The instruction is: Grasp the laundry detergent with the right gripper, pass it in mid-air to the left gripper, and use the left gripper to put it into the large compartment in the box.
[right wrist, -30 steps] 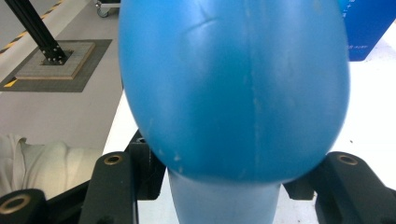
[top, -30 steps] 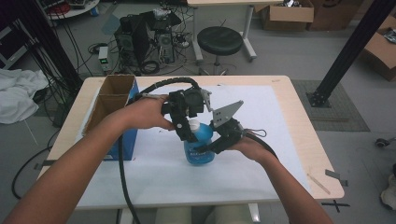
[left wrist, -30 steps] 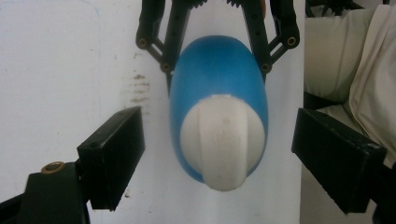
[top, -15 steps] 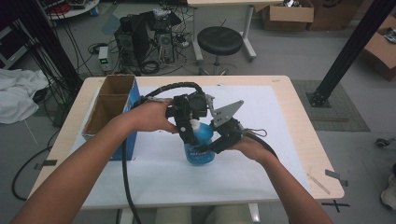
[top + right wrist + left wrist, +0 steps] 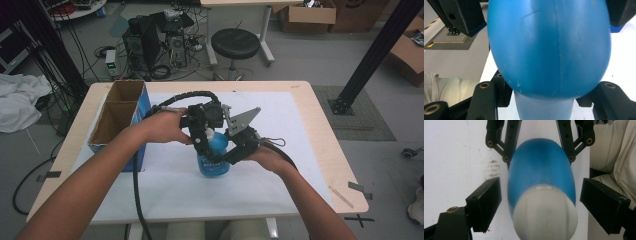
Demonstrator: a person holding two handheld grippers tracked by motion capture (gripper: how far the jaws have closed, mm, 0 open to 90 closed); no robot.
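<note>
**Blue bottle clamped at mid-table between two grippers**

Bottle (image 5: 214, 159) of blue plastic, rounded in the body, with a pale whitish cap (image 5: 545, 213) on top and a printed label on its side too small to read, stands upright on the white sheet (image 5: 310, 150) that covers the wooden table (image 5: 327, 107), near the middle and a little toward the person's side. In the left gripper view the body swells smoothly below the ribbed cap; in the right gripper view the blue surface shows a faint seam line running along it.

An open cardboard box with blue sides (image 5: 120, 117) sits at the left edge of the table, well apart from the bottle. Behind the table stand a black round stool (image 5: 235, 42) and a tangle of cables and equipment on the floor; a white cloth (image 5: 20, 102) lies on the floor at far left. The two hands and their grippers crowd around the bottle and hide much of its upper part in the high view.

The right gripper (image 5: 227, 157) comes in low from the right and is clenched on the bottle's body, its pads pressing either side. The left gripper (image 5: 544, 202) hangs over the top, its jaws spread to either side of the cap with clear gaps, touching nothing.
</note>
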